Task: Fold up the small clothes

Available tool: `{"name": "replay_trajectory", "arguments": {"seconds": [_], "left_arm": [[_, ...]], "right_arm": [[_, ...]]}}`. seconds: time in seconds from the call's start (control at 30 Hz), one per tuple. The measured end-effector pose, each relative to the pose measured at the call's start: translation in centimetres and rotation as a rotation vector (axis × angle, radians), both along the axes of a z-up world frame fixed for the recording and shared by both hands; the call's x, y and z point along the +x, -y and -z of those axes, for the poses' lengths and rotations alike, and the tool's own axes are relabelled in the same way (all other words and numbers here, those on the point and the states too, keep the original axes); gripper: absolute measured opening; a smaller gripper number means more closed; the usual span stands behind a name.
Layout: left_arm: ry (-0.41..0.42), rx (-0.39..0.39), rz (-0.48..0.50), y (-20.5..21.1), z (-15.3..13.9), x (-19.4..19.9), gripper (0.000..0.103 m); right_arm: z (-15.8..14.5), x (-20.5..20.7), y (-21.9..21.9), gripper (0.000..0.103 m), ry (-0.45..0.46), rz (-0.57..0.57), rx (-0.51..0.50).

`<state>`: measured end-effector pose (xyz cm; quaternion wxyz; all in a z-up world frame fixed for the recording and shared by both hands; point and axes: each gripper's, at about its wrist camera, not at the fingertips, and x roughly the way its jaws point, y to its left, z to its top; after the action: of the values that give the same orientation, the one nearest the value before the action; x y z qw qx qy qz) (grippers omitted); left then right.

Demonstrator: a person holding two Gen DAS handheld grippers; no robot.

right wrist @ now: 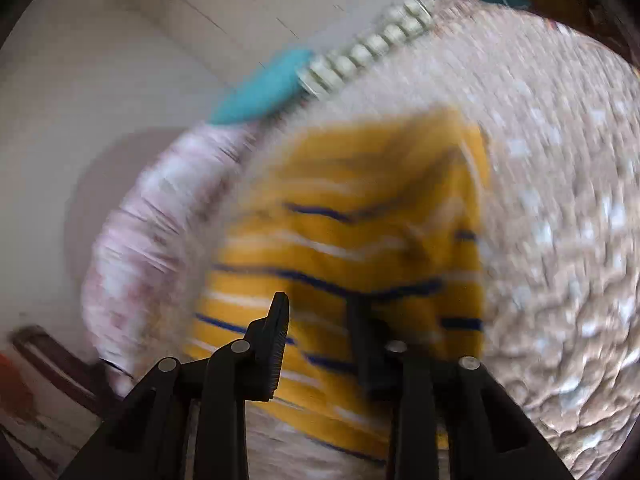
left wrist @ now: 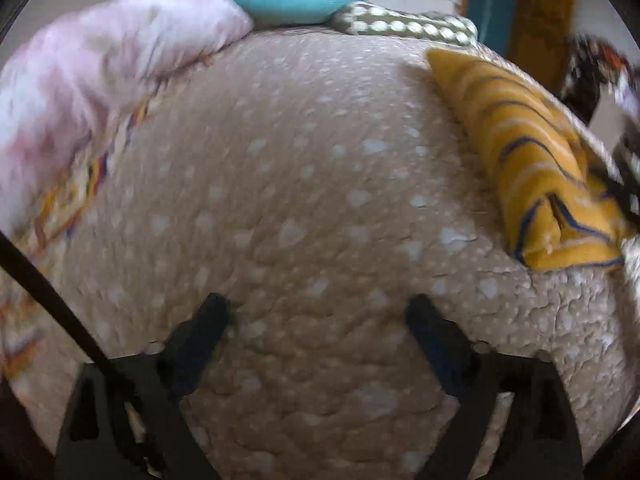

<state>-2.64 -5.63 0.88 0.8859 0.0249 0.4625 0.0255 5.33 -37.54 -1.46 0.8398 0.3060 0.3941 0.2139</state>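
Note:
A folded yellow garment with blue and white stripes (left wrist: 536, 168) lies on the beige dotted bedspread (left wrist: 304, 184) at the right. My left gripper (left wrist: 316, 312) is open and empty, low over bare bedspread, well left of the garment. In the right wrist view the same garment (right wrist: 360, 240) lies just ahead and under my right gripper (right wrist: 320, 320), whose fingers are apart with nothing between them. This view is blurred by motion.
A pink and white blanket (left wrist: 92, 76) is bunched at the left of the bed. A teal pillow (left wrist: 296, 0) and a green dotted pillow (left wrist: 404, 24) lie at the far edge. The bedspread (right wrist: 560, 200) spreads right of the garment. A white wall stands behind.

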Motion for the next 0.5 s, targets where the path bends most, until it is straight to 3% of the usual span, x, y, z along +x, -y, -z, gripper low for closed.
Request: {"name": "replay_trajectory", "arguments": {"seconds": [0.03,0.13,0.2,0.27,0.4,0.5], "left_arm": [[0.012,-0.025,-0.002,-0.6,0.0,-0.2,0.097],[0.021,0.016,0.001,-0.1,0.4,0.6,0.103],[0.035,0.041,-0.001,0.3,0.9,0.7,0.103],[0.046,0.031,-0.002,0.3,0.8,0.3,0.103],[0.054,0.022,0.002,0.3,0.7,0.3,0.103],[0.058,0.018,0.004,0.2,0.7,0.1,0.103]], "right_arm": [[0.6,-0.7,0.4,0.022,0.024,0.002,0.021],[0.5,-1.8,1.1,0.022,-0.016,0.025,0.037],[-1.3,-2.5,0.9,0.029,0.004,0.057,-0.003],[-3.5,-2.7,0.1,0.029,0.060,0.047,-0.018],[-6.7,-0.3,-3.6,0.029,0.119,-0.044,0.048],[-6.5,2.3,-7.2,0.029,0.114,-0.121,0.086]]}}
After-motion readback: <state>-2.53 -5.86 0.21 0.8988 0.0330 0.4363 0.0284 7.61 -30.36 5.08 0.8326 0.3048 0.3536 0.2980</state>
